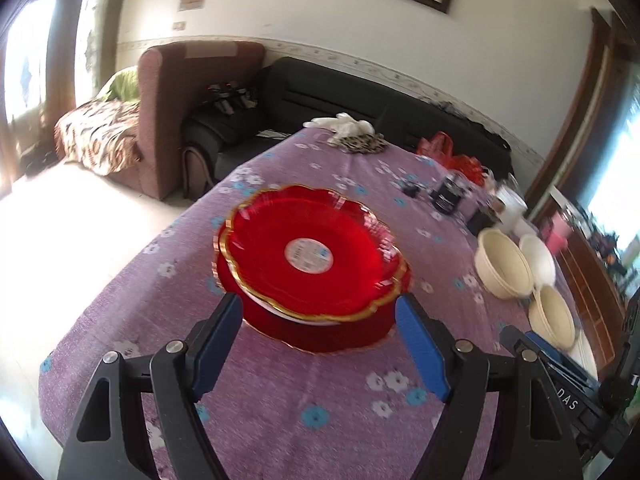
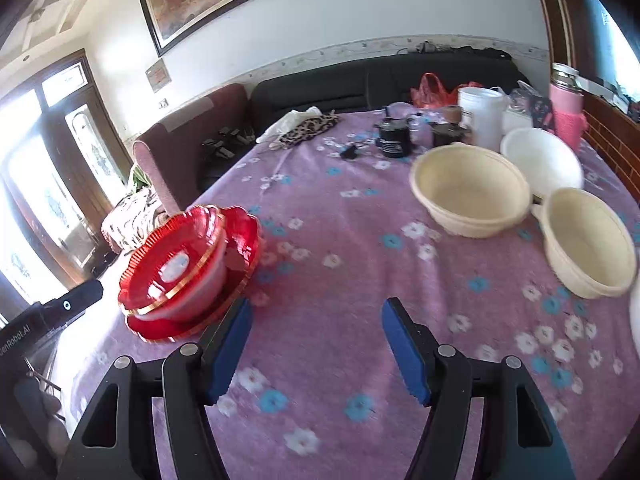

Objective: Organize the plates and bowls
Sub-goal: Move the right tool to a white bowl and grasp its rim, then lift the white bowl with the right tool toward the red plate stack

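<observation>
A stack of red gold-rimmed plates (image 1: 316, 256) sits on the purple flowered tablecloth (image 1: 280, 420). My left gripper (image 1: 320, 316) is open just short of the stack's near edge, nothing between its fingers. In the right wrist view the same red stack (image 2: 188, 268) lies at the left. Two cream bowls (image 2: 468, 192) (image 2: 588, 240) and a white bowl (image 2: 540, 160) stand at the right. My right gripper (image 2: 316, 320) is open over bare cloth between the stack and the bowls, holding nothing. The bowls (image 1: 504, 264) also show at the right of the left wrist view.
Jars, a white tub (image 2: 480, 116), a pink bottle (image 2: 566, 108) and a red bag (image 2: 432, 88) crowd the table's far right. A leopard-print cloth (image 2: 308, 128) lies at the far edge. Sofas (image 1: 320, 96) stand behind the table, whose left edge drops to the floor.
</observation>
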The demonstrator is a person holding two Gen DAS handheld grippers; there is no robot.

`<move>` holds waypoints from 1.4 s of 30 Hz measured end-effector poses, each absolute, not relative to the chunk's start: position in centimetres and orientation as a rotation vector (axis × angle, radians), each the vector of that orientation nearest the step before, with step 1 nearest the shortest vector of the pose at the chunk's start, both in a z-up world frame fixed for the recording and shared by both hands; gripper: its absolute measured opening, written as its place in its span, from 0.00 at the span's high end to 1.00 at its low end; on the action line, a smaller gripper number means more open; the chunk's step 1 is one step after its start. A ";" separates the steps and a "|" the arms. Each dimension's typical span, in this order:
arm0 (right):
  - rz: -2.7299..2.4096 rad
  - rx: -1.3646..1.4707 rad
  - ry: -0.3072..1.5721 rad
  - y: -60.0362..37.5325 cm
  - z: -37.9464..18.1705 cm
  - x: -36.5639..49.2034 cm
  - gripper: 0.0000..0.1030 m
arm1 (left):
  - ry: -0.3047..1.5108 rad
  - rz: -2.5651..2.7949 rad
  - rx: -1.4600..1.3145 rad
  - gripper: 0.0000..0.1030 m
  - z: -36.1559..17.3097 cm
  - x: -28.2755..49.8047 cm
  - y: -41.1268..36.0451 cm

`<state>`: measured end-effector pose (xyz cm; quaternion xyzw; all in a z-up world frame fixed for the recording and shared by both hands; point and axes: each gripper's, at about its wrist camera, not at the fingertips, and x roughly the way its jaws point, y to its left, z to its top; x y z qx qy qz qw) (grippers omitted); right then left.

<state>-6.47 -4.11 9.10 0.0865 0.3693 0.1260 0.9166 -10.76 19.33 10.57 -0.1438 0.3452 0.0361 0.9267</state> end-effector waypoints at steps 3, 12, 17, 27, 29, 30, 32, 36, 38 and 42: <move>0.213 0.165 0.750 -7.4 9.1 -8.4 0.30 | 0.714 0.045 -0.245 0.23 10.9 -11.1 17.2; -0.064 0.301 0.668 -23.0 10.3 -14.4 0.28 | 0.757 -0.050 -0.154 0.22 10.3 -10.5 10.6; -0.269 0.401 0.630 -31.9 10.5 -17.2 0.26 | 0.812 -0.143 -0.105 0.22 9.3 -9.5 6.2; -0.403 0.584 0.724 -42.0 6.1 -15.7 0.26 | 0.898 -0.319 -0.030 0.22 8.3 -8.6 -2.0; -0.381 0.634 0.754 -42.9 4.8 -14.6 0.26 | 0.918 -0.347 -0.026 0.22 8.1 -8.4 -3.2; -0.364 0.656 0.765 -43.2 4.2 -14.0 0.26 | 0.926 -0.358 -0.026 0.22 8.0 -8.4 -3.7; -0.330 0.670 0.774 -42.8 3.4 -13.3 0.34 | 0.939 -0.366 -0.025 0.22 7.8 -8.2 -4.4; -0.246 0.653 0.801 -41.5 2.8 -12.4 0.69 | 0.952 -0.372 -0.022 0.22 7.5 -7.8 -5.3; -0.217 0.613 0.811 -40.5 2.8 -12.4 0.74 | 0.964 -0.374 -0.027 0.22 7.2 -7.4 -5.5; -0.130 0.590 0.841 -38.6 2.6 -12.7 0.75 | 0.996 -0.387 -0.048 0.22 6.4 -6.7 -5.9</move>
